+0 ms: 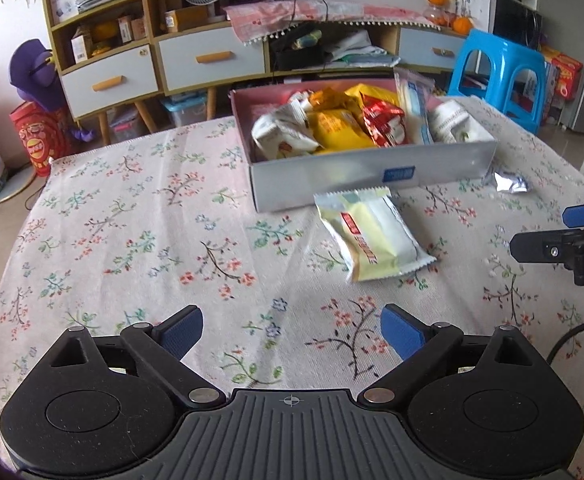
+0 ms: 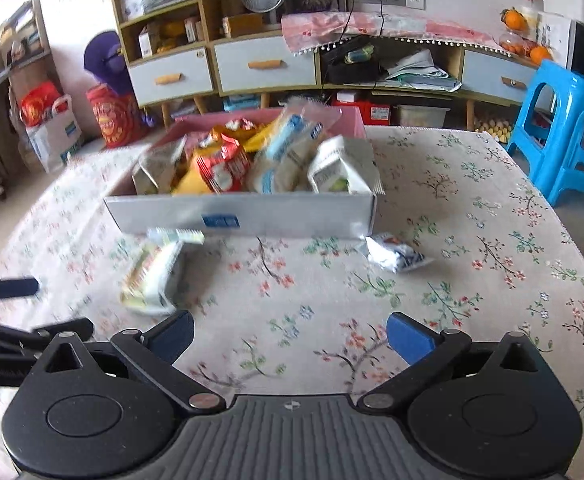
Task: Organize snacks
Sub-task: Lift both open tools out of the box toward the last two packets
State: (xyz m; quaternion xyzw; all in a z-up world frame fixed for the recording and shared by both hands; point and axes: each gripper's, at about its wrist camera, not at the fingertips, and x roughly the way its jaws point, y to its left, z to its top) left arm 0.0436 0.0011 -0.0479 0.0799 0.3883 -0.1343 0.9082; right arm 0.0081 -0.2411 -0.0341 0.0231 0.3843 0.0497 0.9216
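Observation:
A grey cardboard box [image 1: 372, 172] with a pink inside holds several snack packets on the floral tablecloth; it also shows in the right wrist view [image 2: 244, 216]. A pale yellow and white snack packet [image 1: 372, 236] lies on the cloth just in front of the box, also in the right wrist view [image 2: 154, 276]. A small silver and blue packet [image 2: 396, 256] lies by the box's right corner, also in the left wrist view [image 1: 508, 180]. My left gripper [image 1: 292, 334] is open and empty, short of the yellow packet. My right gripper [image 2: 290, 336] is open and empty.
The right gripper's fingers [image 1: 548, 240] show at the right edge of the left wrist view. The left gripper's fingers [image 2: 16, 308] show at the left edge of the right wrist view. A blue plastic stool [image 2: 572, 136] stands by the table's far right. A cabinet [image 1: 212, 60] stands behind.

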